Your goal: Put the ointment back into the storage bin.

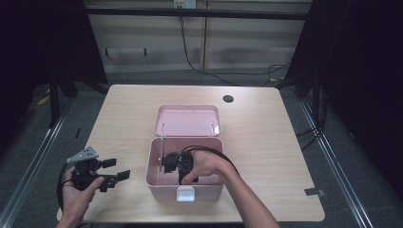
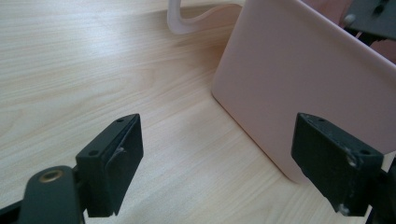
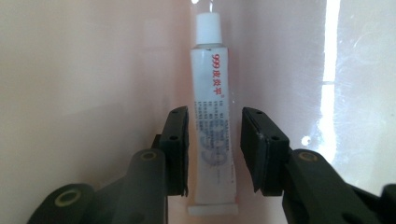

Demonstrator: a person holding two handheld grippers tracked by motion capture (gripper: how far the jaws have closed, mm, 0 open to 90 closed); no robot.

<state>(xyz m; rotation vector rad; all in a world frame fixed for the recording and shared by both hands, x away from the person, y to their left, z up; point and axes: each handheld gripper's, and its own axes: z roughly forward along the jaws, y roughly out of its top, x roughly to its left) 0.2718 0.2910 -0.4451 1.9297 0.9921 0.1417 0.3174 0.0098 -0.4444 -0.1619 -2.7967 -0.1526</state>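
The right hand-held gripper reaches down inside the open pink plastic box on the light wooden desk. At the bottom of the box lies a small white tube with a white cap. The tube sits between the two black jaws, but there is a little gap on each side, so the jaws are apart and do not squeeze it. It looks like the tube is now put into the box and let go. What may be left is to lift the right hand-held gripper out of the box and maybe close the pink lid, which stands open behind the box.

The tube has red writing that starts with "999" and then some Chinese signs. The small grey print under it is too tiny to read.

The left hand-held gripper rests to the left of the box, over the desk. Its jaws are wide apart and hold nothing.
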